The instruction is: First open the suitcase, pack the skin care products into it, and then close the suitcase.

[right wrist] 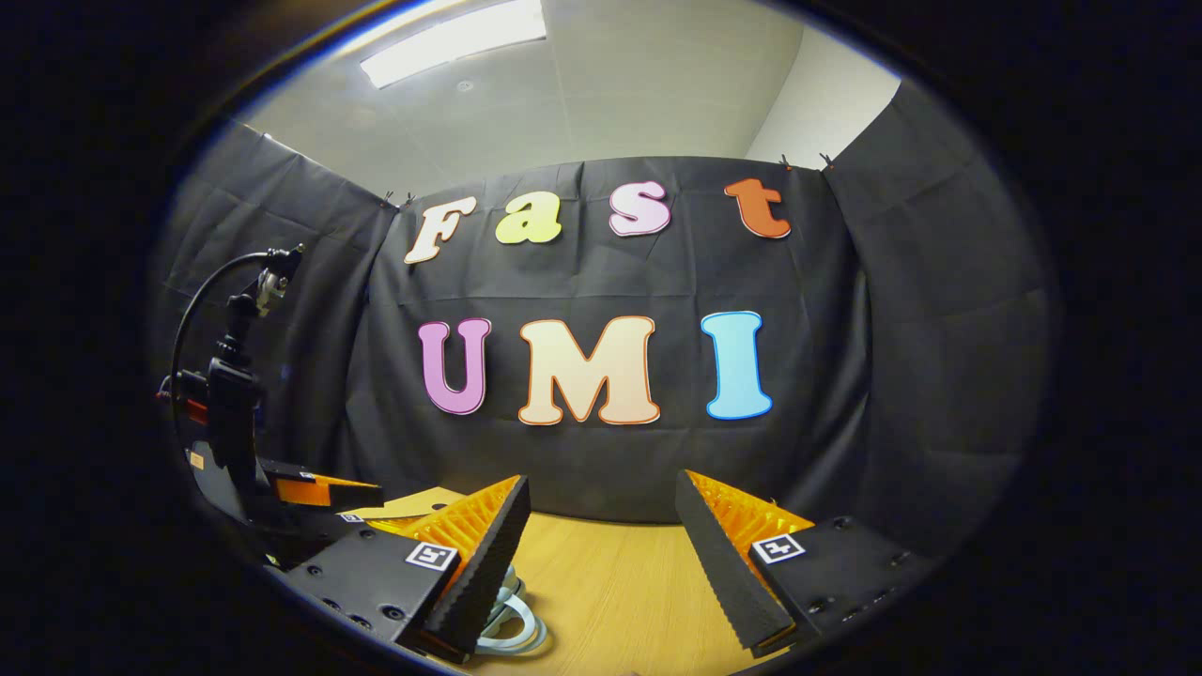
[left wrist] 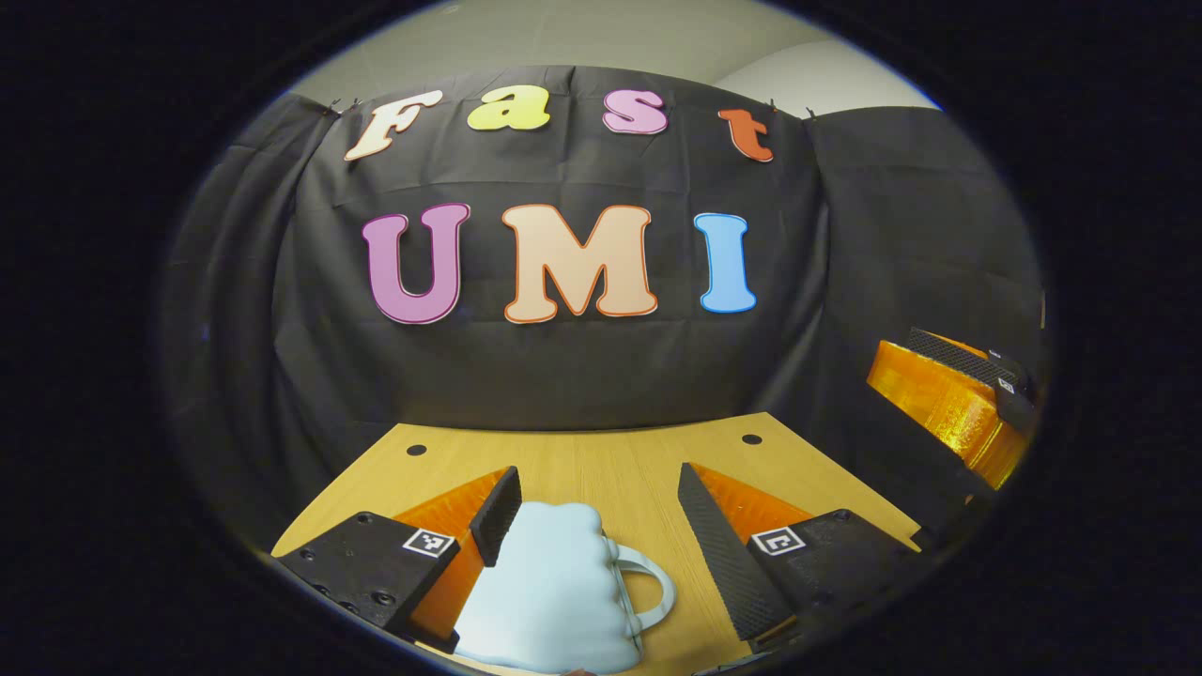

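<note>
case (left wrist: 554, 591) lay at worktop (left wrist: 610, 469) near edge, handle (left wrist: 653, 587) to its right | left gripper (left wrist: 596, 526) jaws spread, one finger beside case, not pinching | right gripper (right wrist: 601, 554) jaws spread, empty | case judged small, light, smooth, slippery; best held by handle or lid rim

Black cloth walls (right wrist: 601, 469) back a wooden table (left wrist: 601, 469) beneath a white ceiling (right wrist: 639, 84) with a lit panel (right wrist: 455, 39).
</note>
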